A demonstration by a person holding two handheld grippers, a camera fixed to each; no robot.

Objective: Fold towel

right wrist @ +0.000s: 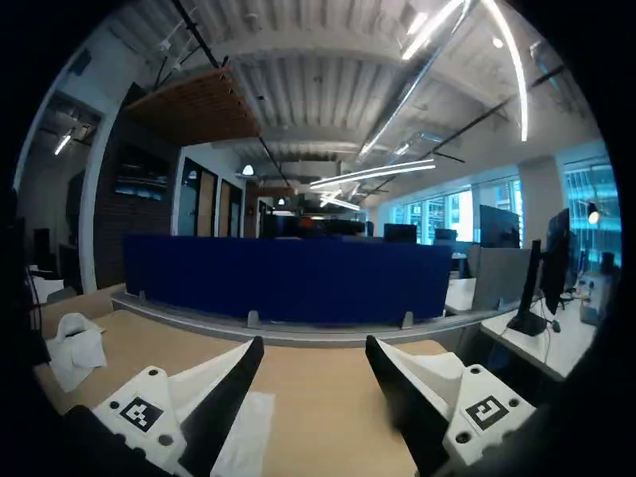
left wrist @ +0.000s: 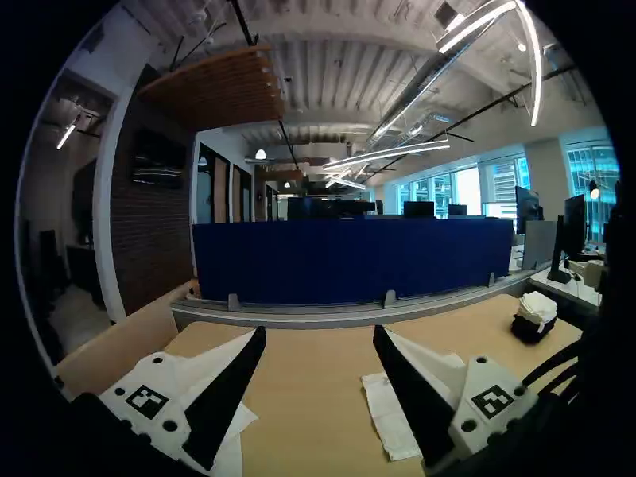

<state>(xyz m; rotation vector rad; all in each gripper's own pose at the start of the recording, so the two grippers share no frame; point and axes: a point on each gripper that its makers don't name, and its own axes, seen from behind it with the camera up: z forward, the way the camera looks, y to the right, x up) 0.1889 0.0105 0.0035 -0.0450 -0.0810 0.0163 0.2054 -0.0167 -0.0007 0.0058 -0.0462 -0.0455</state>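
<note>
White towel (left wrist: 388,413) is lying flat on the wooden table (left wrist: 318,397) under our tongs; we are judging the folding not yet begun; left gripper (left wrist: 318,334) and right gripper (right wrist: 312,343) are gaping wide, holding nothing; bare tabletop is stretching ahead to the blue partition (left wrist: 350,258).

The left gripper (left wrist: 318,332) is held close to level, jaws spread wide apart. Its two black fingers (left wrist: 230,381) enter the left gripper view from 7 and 5 o'clock, with the tips pointing toward 12 o'clock. The right gripper (right wrist: 312,343) takes the same configuration: jaws wide apart, fingers (right wrist: 397,397) rising from 7 and 5 o'clock, body held level.
</note>
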